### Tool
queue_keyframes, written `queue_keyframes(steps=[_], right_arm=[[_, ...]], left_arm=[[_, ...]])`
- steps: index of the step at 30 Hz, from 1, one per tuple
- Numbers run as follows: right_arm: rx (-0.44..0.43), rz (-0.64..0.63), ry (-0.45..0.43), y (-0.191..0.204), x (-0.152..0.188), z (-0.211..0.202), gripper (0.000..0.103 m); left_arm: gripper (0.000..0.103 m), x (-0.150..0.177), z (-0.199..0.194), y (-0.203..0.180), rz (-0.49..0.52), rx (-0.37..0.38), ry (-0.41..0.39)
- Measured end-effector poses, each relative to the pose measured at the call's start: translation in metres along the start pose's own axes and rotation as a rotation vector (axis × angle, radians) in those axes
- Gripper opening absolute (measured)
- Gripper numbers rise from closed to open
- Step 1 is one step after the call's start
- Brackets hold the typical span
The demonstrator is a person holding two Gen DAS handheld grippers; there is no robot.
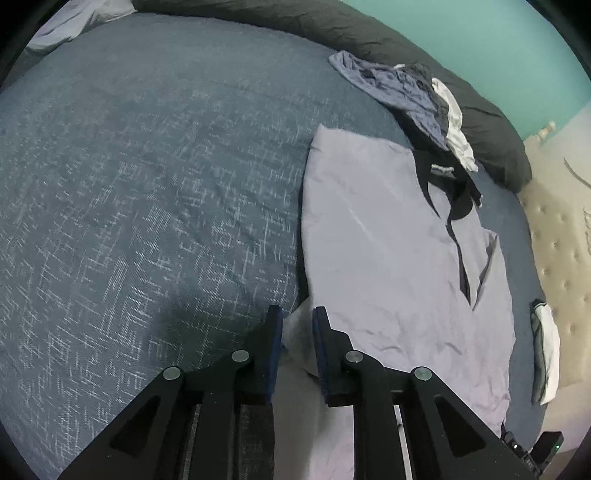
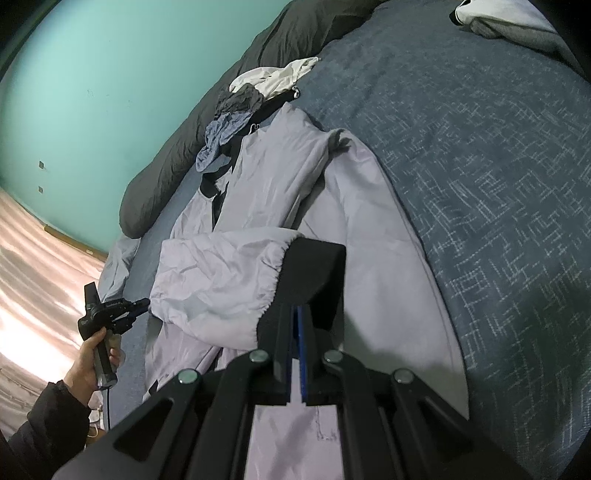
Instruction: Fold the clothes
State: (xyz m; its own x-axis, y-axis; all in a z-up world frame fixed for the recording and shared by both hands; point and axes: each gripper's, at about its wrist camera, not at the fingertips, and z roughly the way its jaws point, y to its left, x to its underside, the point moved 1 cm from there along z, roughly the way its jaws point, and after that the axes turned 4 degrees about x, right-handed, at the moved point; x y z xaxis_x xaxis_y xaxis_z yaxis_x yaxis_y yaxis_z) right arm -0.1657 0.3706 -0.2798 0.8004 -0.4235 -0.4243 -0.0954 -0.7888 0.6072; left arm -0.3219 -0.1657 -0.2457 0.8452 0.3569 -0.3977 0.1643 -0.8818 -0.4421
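- Fingers of my right gripper are pressed together with only a thin blue strip of pad showing between them; the gathered cuff of the lilac jacket lies right against their tips, but I cannot tell whether any cloth is actually caught there.
- Fingers of my left gripper stand a little apart, and a fold of the jacket's edge sits in the gap between the blue pads; I cannot tell whether they pinch it or merely straddle it.
- From the right wrist view, my left hand in a dark sleeve holds that gripper at the jacket's near corner.
- Jacket lies spread flat on the blue bed cover, dark lining showing at the open collar and one sleeve folded across its body.
- Beyond the jacket's collar end, touching it, sits a crumpled heap of clothes: blue-grey, dark and white pieces tangled together.
- Behind that heap, a dark duvet roll runs along the bed's far edge.
- Past the duvet stands a teal wall.
- Beside the jacket, a small folded white and dark item rests at the bed's edge against the beige tufted headboard.
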Motion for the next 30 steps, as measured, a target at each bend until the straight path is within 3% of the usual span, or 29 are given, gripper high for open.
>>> queue_keyframes(steps=[3, 5, 11, 14, 18, 22, 30], right_arm=[[-0.003, 0.002, 0.006, 0.000, 0.000, 0.002, 0.002], [-0.004, 0.001, 0.007, 0.000, 0.000, 0.003, 0.002], [-0.011, 0.030, 0.000, -0.007, -0.001, 0.001, 0.002], [-0.010, 0.034, 0.003, -0.008, -0.001, 0.002, 0.002], [-0.015, 0.045, 0.009, -0.009, -0.001, 0.004, 0.002], [-0.018, 0.050, 0.010, -0.010, -0.001, 0.005, 0.002], [-0.016, 0.058, 0.013, -0.011, -0.001, 0.006, 0.002]], left_arm=[[0.020, -0.002, 0.002, 0.001, 0.006, 0.015, -0.001], [0.028, -0.001, 0.007, -0.001, 0.022, 0.021, 0.011], [0.030, 0.006, 0.025, -0.006, 0.084, 0.022, 0.053], [0.031, 0.007, 0.021, -0.004, 0.085, 0.032, 0.032], [0.034, 0.007, 0.007, 0.006, 0.072, -0.017, -0.019], [0.034, 0.013, 0.010, 0.009, 0.114, -0.060, 0.013], [0.034, 0.024, 0.017, 0.003, 0.192, -0.074, 0.049]])
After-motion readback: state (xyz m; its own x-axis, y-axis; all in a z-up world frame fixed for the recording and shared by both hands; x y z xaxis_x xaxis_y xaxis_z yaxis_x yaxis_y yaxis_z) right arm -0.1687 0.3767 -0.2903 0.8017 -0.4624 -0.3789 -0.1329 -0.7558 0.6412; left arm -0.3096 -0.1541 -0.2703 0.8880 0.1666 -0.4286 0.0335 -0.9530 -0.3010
